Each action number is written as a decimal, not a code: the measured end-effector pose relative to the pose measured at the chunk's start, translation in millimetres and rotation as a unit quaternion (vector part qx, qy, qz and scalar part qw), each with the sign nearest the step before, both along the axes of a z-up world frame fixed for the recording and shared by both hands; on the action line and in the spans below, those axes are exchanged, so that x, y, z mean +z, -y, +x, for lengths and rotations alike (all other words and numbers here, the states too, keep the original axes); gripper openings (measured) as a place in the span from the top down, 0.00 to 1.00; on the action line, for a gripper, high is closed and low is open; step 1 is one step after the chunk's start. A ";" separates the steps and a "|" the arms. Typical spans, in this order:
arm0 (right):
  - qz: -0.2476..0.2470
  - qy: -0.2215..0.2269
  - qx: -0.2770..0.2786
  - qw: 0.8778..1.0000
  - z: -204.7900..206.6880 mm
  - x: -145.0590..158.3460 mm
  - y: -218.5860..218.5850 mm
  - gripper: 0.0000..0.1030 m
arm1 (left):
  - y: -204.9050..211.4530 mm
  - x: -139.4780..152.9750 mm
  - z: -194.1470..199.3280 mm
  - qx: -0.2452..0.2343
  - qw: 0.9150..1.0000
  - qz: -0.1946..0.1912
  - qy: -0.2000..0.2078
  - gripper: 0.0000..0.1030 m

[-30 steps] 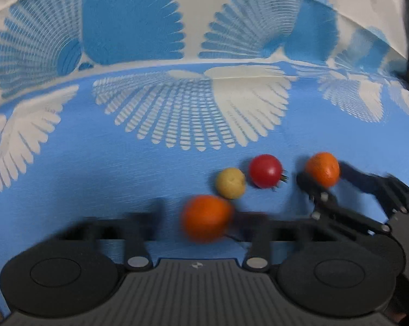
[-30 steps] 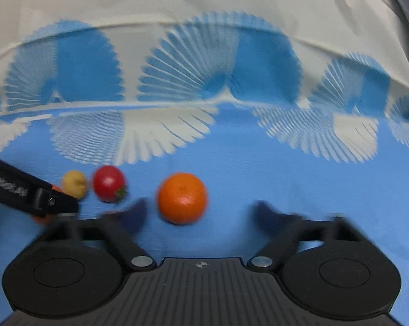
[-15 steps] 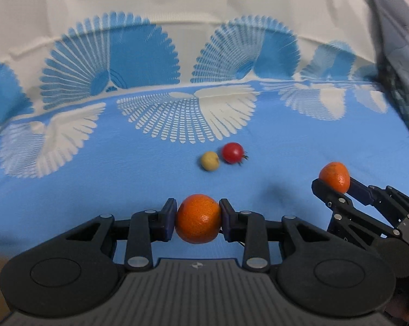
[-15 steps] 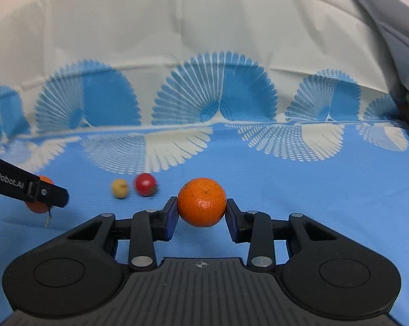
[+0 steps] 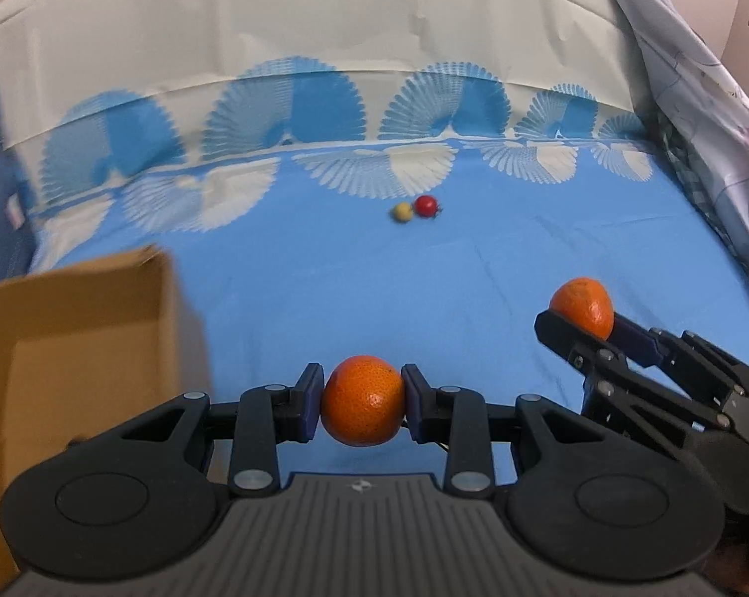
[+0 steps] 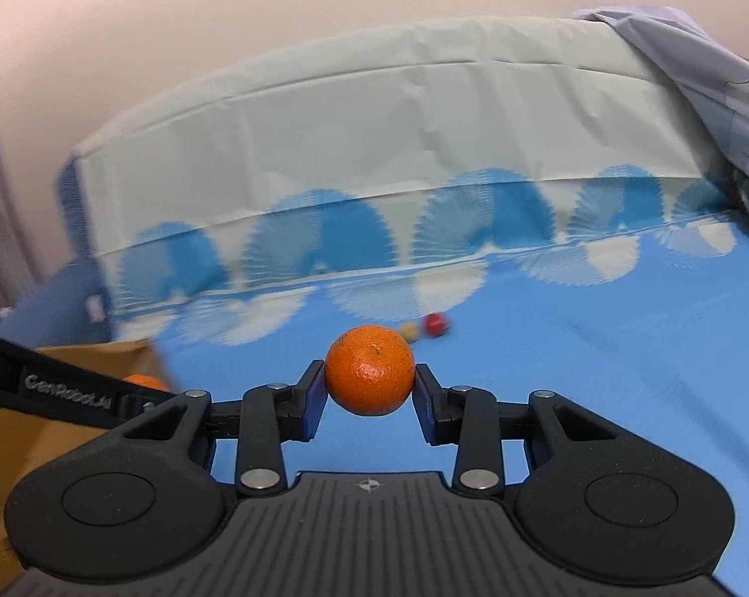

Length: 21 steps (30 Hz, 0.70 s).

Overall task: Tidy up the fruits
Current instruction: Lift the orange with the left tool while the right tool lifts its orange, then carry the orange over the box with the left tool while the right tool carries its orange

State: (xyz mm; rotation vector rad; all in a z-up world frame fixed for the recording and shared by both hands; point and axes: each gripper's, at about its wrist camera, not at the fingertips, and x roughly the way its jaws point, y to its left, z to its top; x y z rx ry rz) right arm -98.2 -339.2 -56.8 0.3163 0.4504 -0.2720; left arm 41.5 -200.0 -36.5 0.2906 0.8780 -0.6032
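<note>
Currently my left tongs and right tongs each clamp an orange, carried clear for the box at nine o'clock.

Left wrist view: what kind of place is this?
Probably a bedroom: a bed with a blue fan-patterned sheet, a rumpled pale grey quilt at its edge, and a plain pink wall behind.

You get soft, even indoor light with no hard glare. Both views bulge at the edges and go dark in the corners. The cardboard box smears with motion blur, as do the cloth's fan patterns in the right view. The near orange stays sharp.
</note>
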 end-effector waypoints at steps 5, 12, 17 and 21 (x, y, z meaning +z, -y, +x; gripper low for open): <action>0.009 0.006 0.037 0.999 -30.5 21.5 -59.9 0.63 | -72.1 16.2 -35.3 0.029 1.000 0.006 0.011 0.64; 0.025 0.006 0.100 0.995 -65.2 43.3 -141.1 0.63 | -160.7 29.2 -74.9 0.061 0.998 0.017 0.014 0.64; 0.013 -0.001 0.141 0.990 -86.4 51.8 -196.7 0.63 | -212.9 32.3 -101.4 0.082 0.996 0.014 0.017 0.64; -0.005 -0.003 0.163 0.987 -99.9 57.5 -228.8 0.62 | -249.1 30.5 -123.5 0.097 0.995 0.012 0.029 0.64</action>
